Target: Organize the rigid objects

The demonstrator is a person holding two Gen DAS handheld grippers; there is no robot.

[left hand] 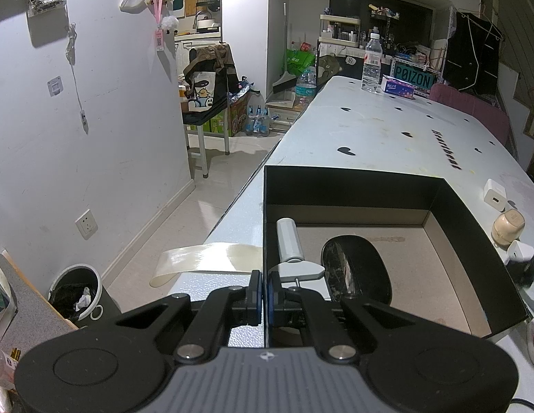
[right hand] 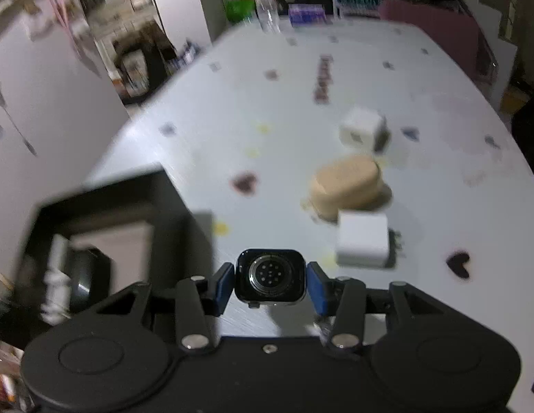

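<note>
Box [left hand: 473,227]: black, open, on desk [left hand: 387,130]; landmark. Left tongs [left hand: 263,290] clamped shut on its left wall, likely to steady it. Inside: grey tool [left hand: 291,241], dark oval item [left hand: 363,268]. Right tongs [right hand: 271,280] grip watch body [right hand: 271,277] right of box, apparently bound for it. Beyond: beige case [right hand: 346,187], two chargers [right hand: 361,242].

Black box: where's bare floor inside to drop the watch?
The black box has bare floor along its right and far walls. The near-left corner is crowded by the grey razor and the black oval mouse. The watch sits in the right hand-held gripper.
</note>
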